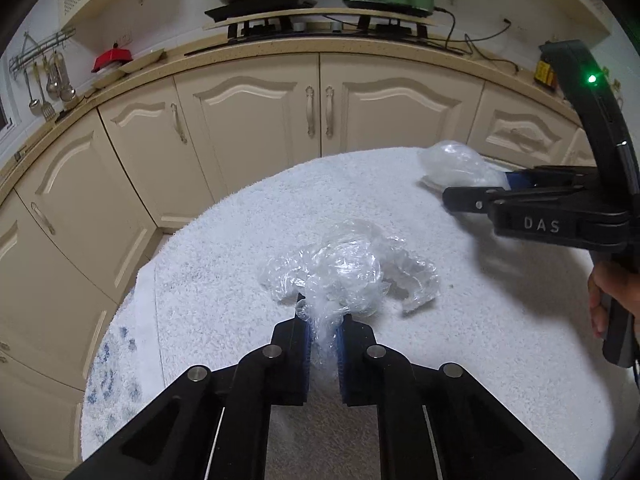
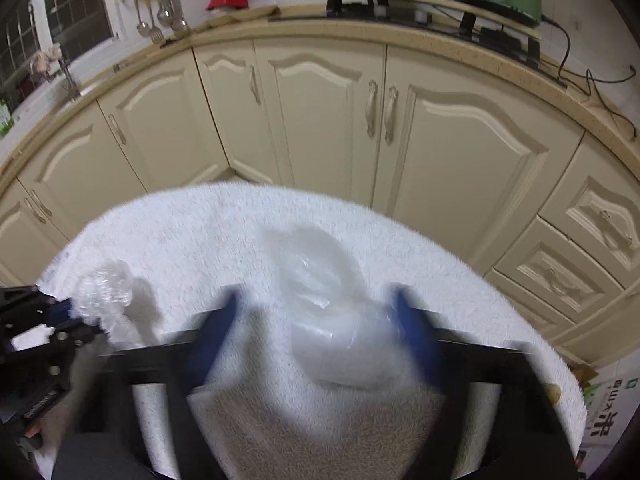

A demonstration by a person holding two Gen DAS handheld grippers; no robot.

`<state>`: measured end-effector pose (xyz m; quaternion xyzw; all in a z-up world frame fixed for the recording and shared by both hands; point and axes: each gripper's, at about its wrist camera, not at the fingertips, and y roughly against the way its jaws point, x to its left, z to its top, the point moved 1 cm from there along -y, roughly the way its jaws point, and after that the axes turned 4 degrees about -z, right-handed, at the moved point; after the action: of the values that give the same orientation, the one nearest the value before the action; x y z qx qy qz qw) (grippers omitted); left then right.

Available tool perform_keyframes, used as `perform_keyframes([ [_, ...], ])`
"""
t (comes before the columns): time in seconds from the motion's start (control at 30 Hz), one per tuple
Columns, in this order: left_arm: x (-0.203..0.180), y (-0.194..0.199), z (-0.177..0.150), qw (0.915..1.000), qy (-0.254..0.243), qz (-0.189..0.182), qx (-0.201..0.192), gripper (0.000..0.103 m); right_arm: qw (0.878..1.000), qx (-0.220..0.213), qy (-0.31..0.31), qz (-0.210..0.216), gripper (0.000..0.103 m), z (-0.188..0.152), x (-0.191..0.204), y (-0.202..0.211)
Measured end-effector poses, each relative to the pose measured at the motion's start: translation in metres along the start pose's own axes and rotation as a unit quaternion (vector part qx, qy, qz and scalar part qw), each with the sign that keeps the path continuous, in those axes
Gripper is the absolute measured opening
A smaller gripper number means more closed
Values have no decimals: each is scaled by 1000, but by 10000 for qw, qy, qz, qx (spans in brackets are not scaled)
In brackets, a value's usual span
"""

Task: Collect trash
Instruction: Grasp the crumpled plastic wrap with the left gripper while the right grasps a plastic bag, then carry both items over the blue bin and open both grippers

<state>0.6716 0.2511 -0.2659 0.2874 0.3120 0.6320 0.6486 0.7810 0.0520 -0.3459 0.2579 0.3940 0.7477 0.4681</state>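
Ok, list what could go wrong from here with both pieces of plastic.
1. The left gripper pinches only a thin tail of the crumpled plastic wrap; the tail may slip out when lifted.
2. The right gripper has its jaws wide apart around the clear plastic bag, and the right wrist view is motion-blurred; closing now could miss the bag or snag the white towel.
3. That bag lies near the towel's far edge and could be pushed off.

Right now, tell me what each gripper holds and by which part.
The left gripper pinches the crumpled clear plastic wrap by its near, bunched end. The right gripper is open around a plastic bag, not gripping it.
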Motion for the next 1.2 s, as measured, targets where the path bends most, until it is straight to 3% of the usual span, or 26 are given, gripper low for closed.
perform_keyframes([
  [0.13, -17, 31, -12, 9998, -105, -130, -113, 6, 9999, -136, 16, 94, 44, -15, 4, 25],
  [0.37, -61, 105, -33, 9981, -226, -376, -427, 6, 9968, -637, -254, 405, 44, -58, -5, 111],
  [0.47, -99, 131, -43, 9969, -457, -330, -542, 6, 9942, -869, -489, 410, 44, -89, -23, 154],
  [0.67, -204, 168, -68, 9908, -961, -652, -698, 6, 9880, -1185, -977, 187, 45, -169, -78, 237],
  [0.93, -366, 163, -96, 9779, -1610, -1264, -428, 6, 9707, -1405, -1912, -377, 45, -314, -175, 327],
  [1.2, -496, 99, -120, 9641, -2118, -1563, 348, 6, 9460, -1171, -2947, -669, 45, -429, -261, 325],
])
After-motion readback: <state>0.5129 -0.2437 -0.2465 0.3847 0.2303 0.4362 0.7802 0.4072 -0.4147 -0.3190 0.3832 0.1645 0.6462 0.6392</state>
